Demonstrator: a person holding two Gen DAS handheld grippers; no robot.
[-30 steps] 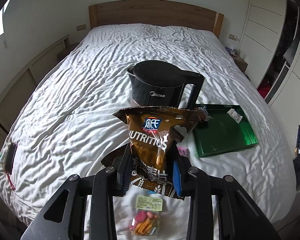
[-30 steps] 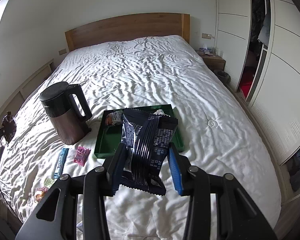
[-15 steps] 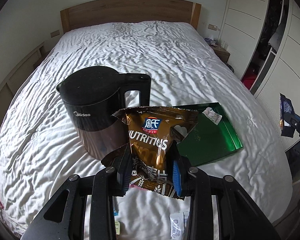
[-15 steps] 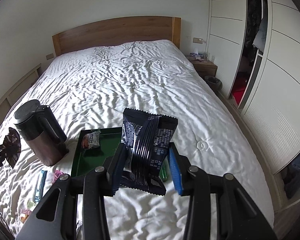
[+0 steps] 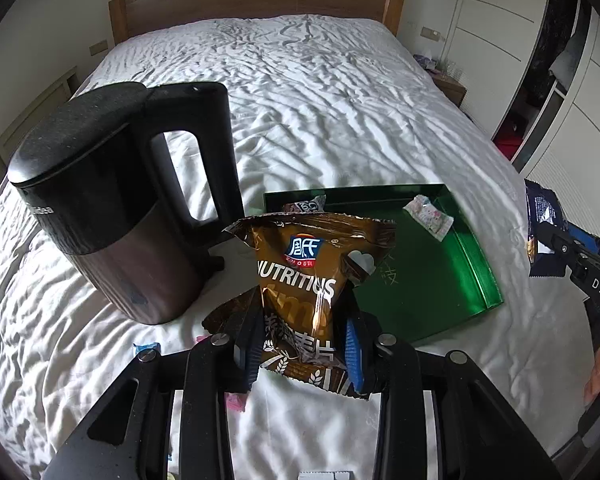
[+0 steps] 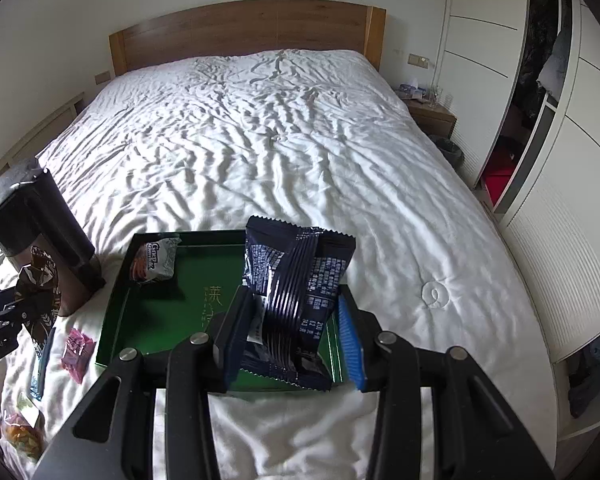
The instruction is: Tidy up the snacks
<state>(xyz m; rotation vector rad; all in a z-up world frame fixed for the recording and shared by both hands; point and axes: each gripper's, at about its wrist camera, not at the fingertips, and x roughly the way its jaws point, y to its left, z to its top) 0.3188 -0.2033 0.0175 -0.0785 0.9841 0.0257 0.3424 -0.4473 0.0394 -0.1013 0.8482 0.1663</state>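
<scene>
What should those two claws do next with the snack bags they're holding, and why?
Probably lower both bags into the green tray and let go. The left gripper pinches the brown bag, the right gripper the dark blue bag, both above the tray, where two small snacks already lie.

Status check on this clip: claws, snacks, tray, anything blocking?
Left claw shut on brown snack bag. Right claw shut on dark blue packet, above green tray. Kettle stands beside the tray, not blocking.
</scene>
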